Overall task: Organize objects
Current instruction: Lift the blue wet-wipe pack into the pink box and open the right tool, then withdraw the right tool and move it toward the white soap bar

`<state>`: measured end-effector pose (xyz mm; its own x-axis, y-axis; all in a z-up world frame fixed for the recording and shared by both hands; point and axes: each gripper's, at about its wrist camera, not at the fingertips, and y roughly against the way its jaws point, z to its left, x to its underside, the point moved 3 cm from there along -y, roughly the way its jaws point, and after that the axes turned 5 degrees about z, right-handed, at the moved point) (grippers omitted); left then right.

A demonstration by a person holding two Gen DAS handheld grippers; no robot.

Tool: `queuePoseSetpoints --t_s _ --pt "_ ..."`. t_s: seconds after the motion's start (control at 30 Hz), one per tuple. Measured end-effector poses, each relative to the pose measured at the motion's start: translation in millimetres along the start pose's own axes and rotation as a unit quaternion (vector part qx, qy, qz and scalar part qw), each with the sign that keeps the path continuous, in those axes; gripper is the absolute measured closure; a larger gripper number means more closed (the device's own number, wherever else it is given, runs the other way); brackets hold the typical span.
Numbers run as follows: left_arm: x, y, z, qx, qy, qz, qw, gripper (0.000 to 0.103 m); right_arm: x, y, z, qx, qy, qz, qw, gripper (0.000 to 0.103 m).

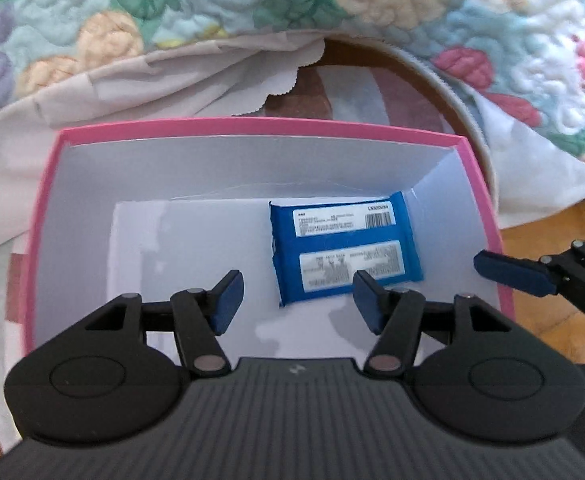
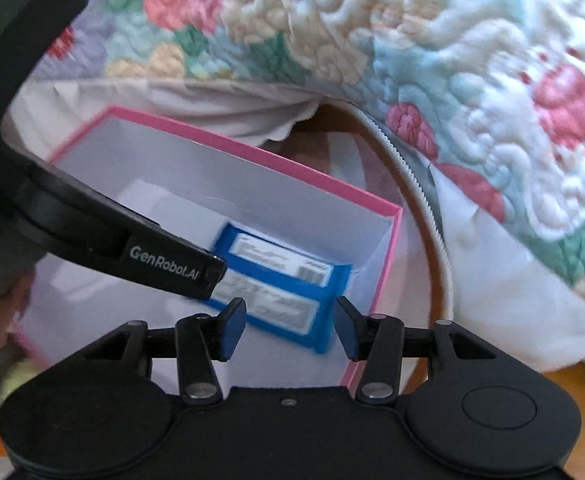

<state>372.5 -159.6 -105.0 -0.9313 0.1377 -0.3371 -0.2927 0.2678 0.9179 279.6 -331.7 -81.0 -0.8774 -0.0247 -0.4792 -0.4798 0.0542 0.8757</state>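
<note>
taking the pink box (image 1: 486,216) as the landmark: inside it, against the right wall and toward the far right corner of the white floor, lies the blue packet (image 1: 346,254), flat, label side up, nothing gripping it. long axis running roughly across the box, side wall to side wall, slightly tilted so the end near the right wall sits a little farther back. rest of the box floor to the left of the packet bare apart from a white sheet or liner. left gripper (image 1: 296,300) hanging over the near edge of the box, jaws spread wide and holding nothing, packet just ahead and a touch right of centre, its near long edge partly behind the right fingertip in the left wrist view. right gripper (image 2: 290,326) coming in from outside the right wall of the box, jaws likewise wide apart and empty, packet ahead and slightly left, seen across the corner of the box; motion blur there, so exact clearance above the packet not readable. judged from this: either gripper about equally near, left one squarer to the short axis of the packet, so a pinch across the narrow width looking more natural from that side. beyond the far wall of the box, crumpled white paper (image 1: 172,76) and a quilted floral bedspread (image 1: 492,8); wooden floor showing right of the box.
</note>
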Motion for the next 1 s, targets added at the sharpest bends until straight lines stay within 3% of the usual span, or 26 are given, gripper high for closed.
queuePoseSetpoints --t_s 0.3,0.43,0.67,0.83,1.0 --pt "20 86 0 0.008 -0.017 -0.02 0.9996 0.043 6 54 9 -0.096 -0.039 0.0 0.995 0.048" --pt "35 125 5 -0.003 -0.029 -0.02 0.9994 0.039 9 88 24 -0.088 -0.022 0.001 0.996 0.047" --pt "72 177 15 -0.015 -0.047 -0.008 0.9987 0.036 29 150 52 -0.114 0.006 -0.011 0.993 0.033" --pt "108 206 20 -0.034 -0.059 0.001 0.9977 0.033 44 186 74 -0.13 0.026 -0.013 0.991 0.027" --pt "153 223 25 -0.029 -0.051 -0.004 0.9983 0.027 68 212 97 -0.143 0.04 -0.017 0.989 0.021"
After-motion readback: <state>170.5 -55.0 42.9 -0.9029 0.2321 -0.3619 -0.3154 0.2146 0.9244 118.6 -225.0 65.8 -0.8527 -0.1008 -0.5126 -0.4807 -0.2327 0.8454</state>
